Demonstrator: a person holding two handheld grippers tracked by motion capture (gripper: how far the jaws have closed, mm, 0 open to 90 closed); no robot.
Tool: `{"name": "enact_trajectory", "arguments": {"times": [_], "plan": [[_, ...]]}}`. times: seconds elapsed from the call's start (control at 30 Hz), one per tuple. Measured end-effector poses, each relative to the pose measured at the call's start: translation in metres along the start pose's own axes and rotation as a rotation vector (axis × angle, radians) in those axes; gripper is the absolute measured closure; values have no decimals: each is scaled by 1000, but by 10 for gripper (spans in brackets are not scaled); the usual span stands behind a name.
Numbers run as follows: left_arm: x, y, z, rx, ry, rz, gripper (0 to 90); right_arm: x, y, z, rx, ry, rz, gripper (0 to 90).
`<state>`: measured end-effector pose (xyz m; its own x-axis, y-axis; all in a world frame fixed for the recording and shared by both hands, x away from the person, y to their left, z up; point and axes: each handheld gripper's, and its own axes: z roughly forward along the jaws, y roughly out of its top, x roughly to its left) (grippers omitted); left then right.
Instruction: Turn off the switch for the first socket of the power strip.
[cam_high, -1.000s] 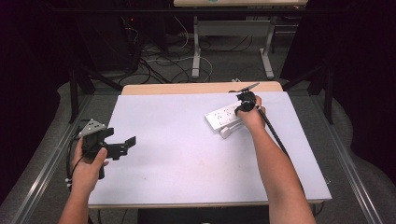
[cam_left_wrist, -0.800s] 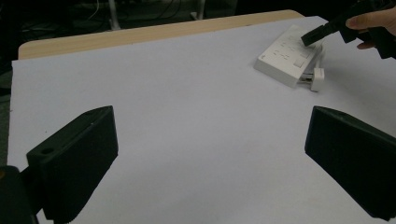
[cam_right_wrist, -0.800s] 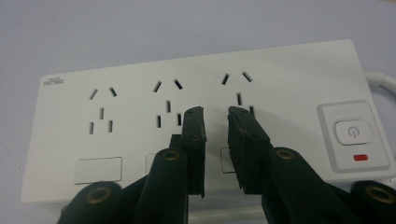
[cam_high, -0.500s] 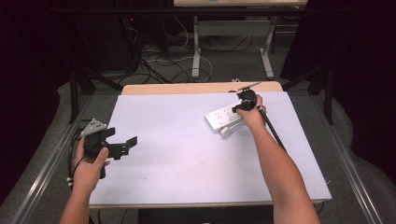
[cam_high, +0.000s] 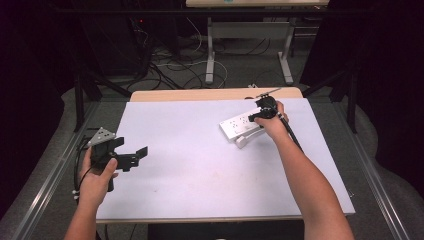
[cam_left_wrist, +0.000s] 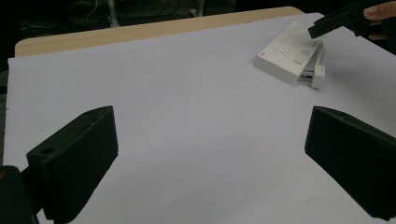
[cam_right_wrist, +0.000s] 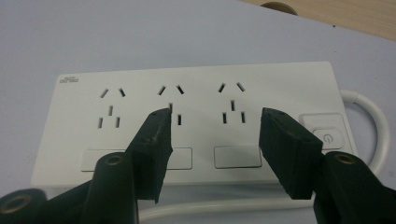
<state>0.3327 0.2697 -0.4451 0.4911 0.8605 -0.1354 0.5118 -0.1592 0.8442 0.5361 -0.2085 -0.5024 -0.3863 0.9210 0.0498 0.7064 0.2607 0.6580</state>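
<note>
A white power strip (cam_high: 236, 126) lies on the white table at the far right, its white plug (cam_high: 241, 142) and cable beside its near edge. My right gripper (cam_high: 257, 115) hovers over the strip's right part, open. In the right gripper view its jaws (cam_right_wrist: 215, 140) stand apart just above the power strip (cam_right_wrist: 187, 121), straddling the middle and right sockets, gripping nothing; the power button (cam_right_wrist: 328, 136) sits just right of the right jaw. My left gripper (cam_high: 139, 156) is held above the table's left side, open wide and empty (cam_left_wrist: 210, 154). From there the power strip (cam_left_wrist: 288, 55) lies far off.
The white cable (cam_right_wrist: 373, 114) loops off the strip's right end. A wooden strip of tabletop (cam_high: 210, 94) runs along the far edge. Beyond it, table legs and loose cables (cam_high: 200, 65) lie on the floor. Metal rails (cam_high: 45, 180) flank the table.
My left gripper has drifted slightly right over the table. The right gripper stays over the power strip, barely moved.
</note>
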Motion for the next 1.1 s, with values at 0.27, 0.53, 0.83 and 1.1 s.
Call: {"name": "enact_trajectory", "arguments": {"times": [0.27,0.53,0.83,1.1], "plan": [[0,0,0,-1,0,1,25,4,0,-15,-20,35,-61,389],[1,0,-2,-5,5,8,25,8,-1,-35,-22,48,-66,343],[0,0,-1,-5,3,-4,25,19,-5,-59,-51,99,-48,227],[-1,0,-1,0,2,1,25,31,-6,-74,-97,81,-83,84]]}}
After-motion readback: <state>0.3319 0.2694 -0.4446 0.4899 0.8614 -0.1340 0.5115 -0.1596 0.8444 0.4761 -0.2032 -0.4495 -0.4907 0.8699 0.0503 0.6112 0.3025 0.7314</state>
